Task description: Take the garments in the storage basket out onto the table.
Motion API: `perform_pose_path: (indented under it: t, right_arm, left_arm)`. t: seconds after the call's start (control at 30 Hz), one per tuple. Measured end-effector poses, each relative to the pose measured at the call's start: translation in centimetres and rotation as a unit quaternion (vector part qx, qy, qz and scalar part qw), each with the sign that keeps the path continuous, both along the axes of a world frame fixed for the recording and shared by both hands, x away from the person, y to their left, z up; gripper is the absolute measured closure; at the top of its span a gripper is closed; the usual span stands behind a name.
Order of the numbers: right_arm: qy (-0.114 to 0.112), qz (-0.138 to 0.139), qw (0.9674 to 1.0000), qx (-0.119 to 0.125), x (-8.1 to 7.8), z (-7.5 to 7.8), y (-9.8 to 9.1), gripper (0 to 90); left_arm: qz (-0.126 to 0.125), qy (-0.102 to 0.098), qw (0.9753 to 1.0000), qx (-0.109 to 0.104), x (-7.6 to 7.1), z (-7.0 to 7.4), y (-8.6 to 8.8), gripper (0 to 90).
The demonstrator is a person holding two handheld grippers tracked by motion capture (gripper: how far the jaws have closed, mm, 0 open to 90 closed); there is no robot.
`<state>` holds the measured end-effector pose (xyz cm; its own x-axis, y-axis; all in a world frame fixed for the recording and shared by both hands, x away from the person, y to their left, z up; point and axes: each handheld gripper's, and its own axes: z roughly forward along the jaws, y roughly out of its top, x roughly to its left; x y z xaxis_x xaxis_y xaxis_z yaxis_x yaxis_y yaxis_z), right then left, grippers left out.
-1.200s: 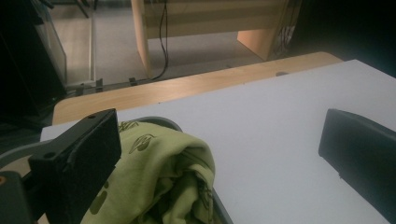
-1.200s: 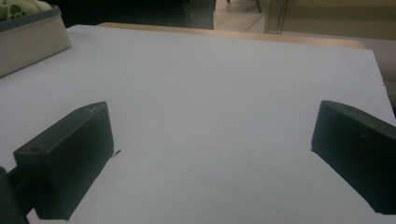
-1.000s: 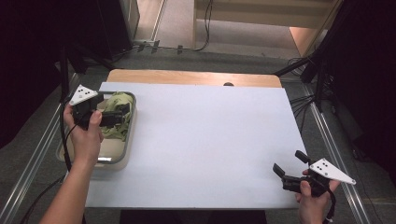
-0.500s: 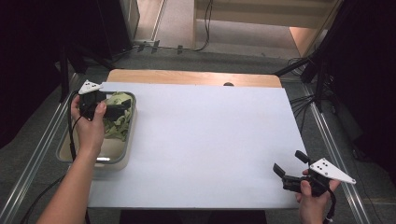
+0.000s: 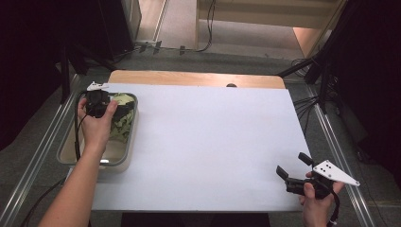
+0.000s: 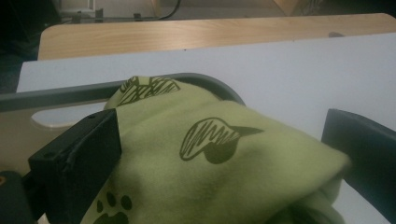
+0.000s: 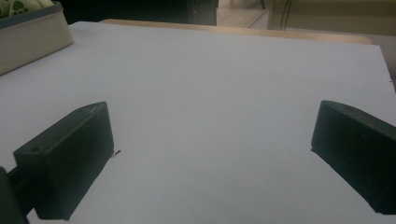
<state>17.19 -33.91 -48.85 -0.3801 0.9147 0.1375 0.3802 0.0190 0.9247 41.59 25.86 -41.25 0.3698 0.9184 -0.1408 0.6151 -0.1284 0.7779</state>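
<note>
The white worktop (image 5: 208,142) is carrying a grey tray (image 5: 119,158) at its left edge. A green printed cloth (image 6: 210,158) is lying in the tray, sitting between the left gripper's (image 5: 111,109) wide-open jaws. The right gripper (image 5: 294,172) is hovering near the worktop's right corner, jaws spread wide, holding nothing.

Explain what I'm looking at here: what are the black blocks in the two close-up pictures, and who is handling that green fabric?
No robot arm here: a person holds a two-jaw gripper in each hand at a white table. The high view looks down from above; each close-up comes from a camera riding on one gripper, and the black blocks are that gripper's own jaws. The left gripper reaches into a grey bin at the table's left edge, its jaws on either side of a green printed cloth; I cannot tell whether they grip it. The right gripper stands open near the table's front right corner, holding nothing.
</note>
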Motion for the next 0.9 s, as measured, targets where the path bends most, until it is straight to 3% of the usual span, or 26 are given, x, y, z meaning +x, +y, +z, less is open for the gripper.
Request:
perform_pose_path:
  t: [0.5,0.53,0.7,0.9]
  right_arm:
    - [0.001,0.003,1.0000,-0.002,0.1,-0.1,0.1,0.0]
    - [0.001,0.004,1.0000,-0.004,0.1,-0.1,0.1,0.0]
    - [0.003,0.005,1.0000,-0.004,0.1,-0.1,0.3,0.0]
    - [0.003,0.006,1.0000,-0.006,0.1,-0.2,0.2,0.0]
  left_arm:
    - [0.019,0.061,0.9979,0.006,1.0,-1.4,1.1,0.0]
    - [0.019,0.074,0.9970,0.012,1.1,-1.8,1.3,0.0]
    - [0.028,0.091,0.9952,0.020,1.4,-2.8,1.5,0.0]
    - [0.036,0.125,0.9909,0.035,1.7,-3.9,1.7,0.0]
